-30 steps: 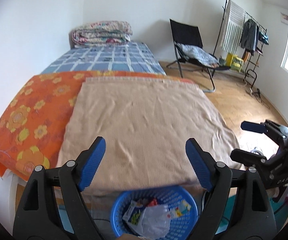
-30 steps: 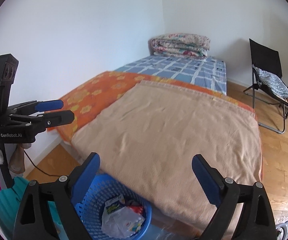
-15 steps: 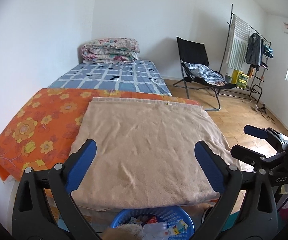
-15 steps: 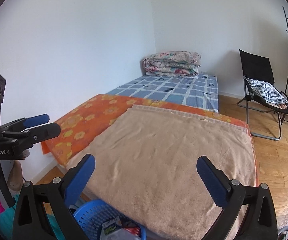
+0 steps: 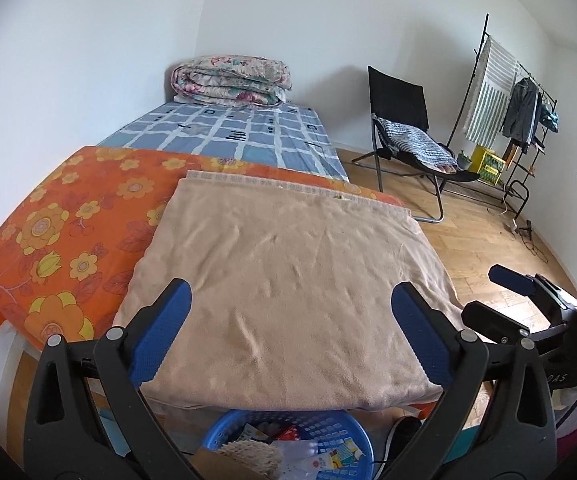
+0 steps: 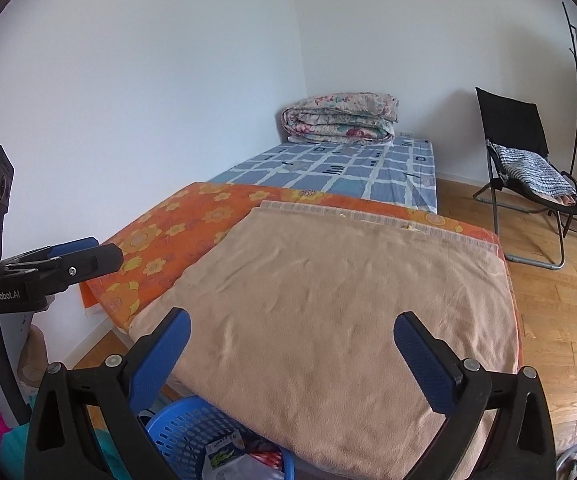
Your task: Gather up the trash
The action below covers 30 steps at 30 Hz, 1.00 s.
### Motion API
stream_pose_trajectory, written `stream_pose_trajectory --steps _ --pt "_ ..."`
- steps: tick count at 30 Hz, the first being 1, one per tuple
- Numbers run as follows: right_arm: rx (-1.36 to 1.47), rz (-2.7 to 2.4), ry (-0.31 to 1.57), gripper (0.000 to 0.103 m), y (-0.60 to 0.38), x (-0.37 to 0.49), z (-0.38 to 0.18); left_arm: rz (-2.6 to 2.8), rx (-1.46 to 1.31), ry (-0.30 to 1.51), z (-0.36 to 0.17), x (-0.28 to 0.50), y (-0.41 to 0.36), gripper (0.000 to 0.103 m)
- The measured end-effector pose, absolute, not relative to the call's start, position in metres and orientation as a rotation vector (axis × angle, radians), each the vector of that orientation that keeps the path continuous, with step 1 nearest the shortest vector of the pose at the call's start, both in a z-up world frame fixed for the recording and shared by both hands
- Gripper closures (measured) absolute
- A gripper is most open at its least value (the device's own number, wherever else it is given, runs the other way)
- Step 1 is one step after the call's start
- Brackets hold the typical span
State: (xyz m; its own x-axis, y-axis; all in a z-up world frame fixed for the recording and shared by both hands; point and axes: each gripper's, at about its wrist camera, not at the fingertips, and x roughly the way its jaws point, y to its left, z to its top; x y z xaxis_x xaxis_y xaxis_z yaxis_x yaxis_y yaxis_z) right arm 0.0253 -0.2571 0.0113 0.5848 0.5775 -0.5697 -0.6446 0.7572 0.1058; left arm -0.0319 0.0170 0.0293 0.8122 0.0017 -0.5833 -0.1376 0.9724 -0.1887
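A blue plastic basket (image 5: 328, 426) stands on the floor at the foot of the bed, below both grippers, with wrappers and a clear bag (image 5: 312, 454) inside. It also shows in the right wrist view as the basket (image 6: 176, 428) holding a green-and-white wrapper (image 6: 224, 450). My left gripper (image 5: 291, 300) is open and empty over the near edge of a beige blanket (image 5: 288, 272). My right gripper (image 6: 292, 328) is open and empty too, just right of the left one. Each sees the other: right gripper (image 5: 492, 298), left gripper (image 6: 100, 254). A tiny pale scrap (image 6: 410, 226) lies at the blanket's far edge.
The bed carries an orange floral sheet (image 5: 68, 232), a blue checked sheet (image 5: 240, 132) and a folded quilt (image 5: 228, 80) by the wall. A black folding chair (image 5: 404, 128) and a clothes rack (image 5: 520, 112) stand on the wooden floor (image 5: 480, 248) to the right.
Both views have tipped upward, so the basket has slid down to the bottom edge and more of the room shows. The jaws of both grippers stand a little wider than before.
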Motion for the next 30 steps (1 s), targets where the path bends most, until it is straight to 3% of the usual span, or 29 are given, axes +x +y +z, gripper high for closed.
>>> stream_pose_trajectory --steps 30 --pt "-0.1 0.697 0.635 0.0 -0.2611 0.0289 0.006 0.084 -0.226 0.616 0.0261 -0.0333 0.0175 0.001"
